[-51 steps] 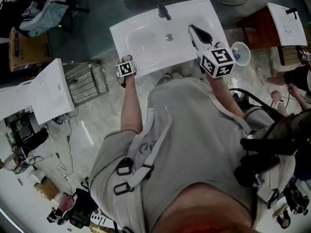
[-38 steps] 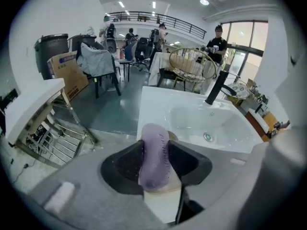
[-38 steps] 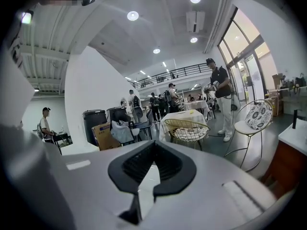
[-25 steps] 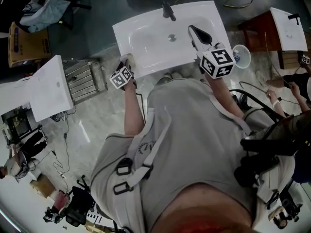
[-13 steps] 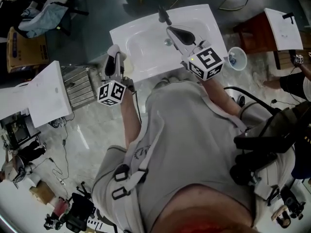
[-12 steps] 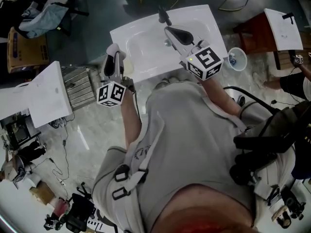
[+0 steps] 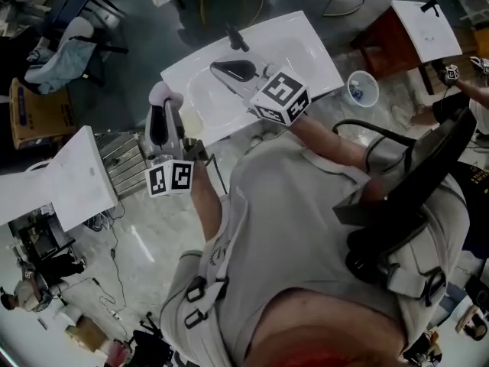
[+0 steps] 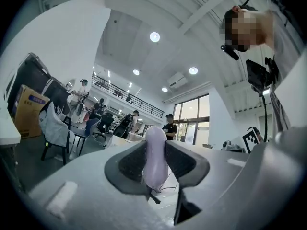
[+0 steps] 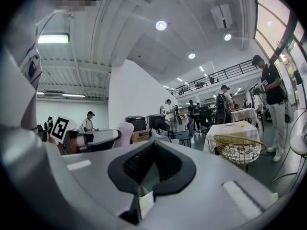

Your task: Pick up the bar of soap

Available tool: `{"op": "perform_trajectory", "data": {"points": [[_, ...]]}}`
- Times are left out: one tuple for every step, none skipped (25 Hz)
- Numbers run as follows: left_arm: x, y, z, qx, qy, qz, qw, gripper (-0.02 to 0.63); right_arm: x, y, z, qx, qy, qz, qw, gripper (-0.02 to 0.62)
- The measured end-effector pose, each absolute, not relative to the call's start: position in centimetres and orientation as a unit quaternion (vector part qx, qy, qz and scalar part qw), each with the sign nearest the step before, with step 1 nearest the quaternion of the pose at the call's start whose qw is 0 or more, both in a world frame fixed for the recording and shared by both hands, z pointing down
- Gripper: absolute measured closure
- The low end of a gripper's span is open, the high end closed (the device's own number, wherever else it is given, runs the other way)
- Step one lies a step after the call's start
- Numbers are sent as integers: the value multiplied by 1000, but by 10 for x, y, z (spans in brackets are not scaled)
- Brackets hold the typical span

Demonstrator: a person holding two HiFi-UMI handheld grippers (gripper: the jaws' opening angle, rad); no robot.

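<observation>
You wear a grey short-sleeved T-shirt with a small dark emblem, crossed by pale harness straps with black buckles. A black pack with a black cable sits at your right side. Your left gripper and right gripper are grey moulded shells with black pads, each carrying a white cube of black square markers.

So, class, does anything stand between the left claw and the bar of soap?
Nothing does: the bar of soap sits between the pads of the left claw, whose jaws have just been closing on it, held up off the sink.
</observation>
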State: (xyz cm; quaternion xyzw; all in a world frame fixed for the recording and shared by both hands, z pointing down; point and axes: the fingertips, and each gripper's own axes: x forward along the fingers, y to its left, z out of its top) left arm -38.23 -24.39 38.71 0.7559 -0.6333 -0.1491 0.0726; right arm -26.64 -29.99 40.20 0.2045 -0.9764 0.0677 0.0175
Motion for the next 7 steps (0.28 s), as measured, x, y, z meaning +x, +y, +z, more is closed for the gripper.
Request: {"op": "perform_trajectory", "data": {"points": [[-379,-241,387,755,-632,-158,76,483,-267,-298,403,200,-977,68,18,594],[-375,-238,387,754,-630,-166,80,483,-267,-297,403,196,-978,69,20,594],[-371,-234,386,754,-628,-174,84,483,-267,-294,404,192,-979,71,21,594],[-366,-231,386,753,-626,-181,87,485,-266,-292,405,188,-979,73,23,594],[-360,-228,385,754,-623,-187,90,485,-264,-290,406,186,-979,75,24,594],[-354,-226,385,755,-620,-193,93,485,-261,-289,406,183,-980,77,26,594],[-348,-224,384,756,-617,-198,96,485,-258,-287,407,182,-980,79,27,594]]}}
